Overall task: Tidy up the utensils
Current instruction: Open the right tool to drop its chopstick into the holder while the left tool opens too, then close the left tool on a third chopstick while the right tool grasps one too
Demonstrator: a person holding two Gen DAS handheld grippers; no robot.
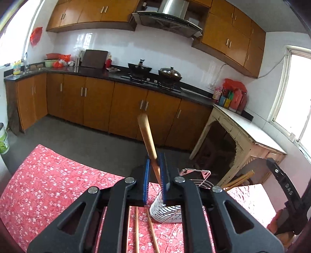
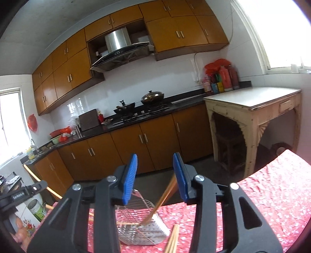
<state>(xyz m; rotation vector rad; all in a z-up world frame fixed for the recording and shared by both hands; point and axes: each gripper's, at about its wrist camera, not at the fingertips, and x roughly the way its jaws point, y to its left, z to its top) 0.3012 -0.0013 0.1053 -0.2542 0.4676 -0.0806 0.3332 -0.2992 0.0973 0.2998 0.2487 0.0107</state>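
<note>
I'm working in a home kitchen: brown wall and base cabinets [image 1: 97,101], a steel range hood [image 1: 171,15] over a gas stove [image 1: 151,80] carrying a wok [image 1: 139,68] and lidded pot [image 1: 170,73], and a sink [image 1: 27,73] at the counter's left end.

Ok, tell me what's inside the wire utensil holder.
The wire utensil holder has chopsticks leaning out of it. Its base is hidden behind the right tool.
</note>
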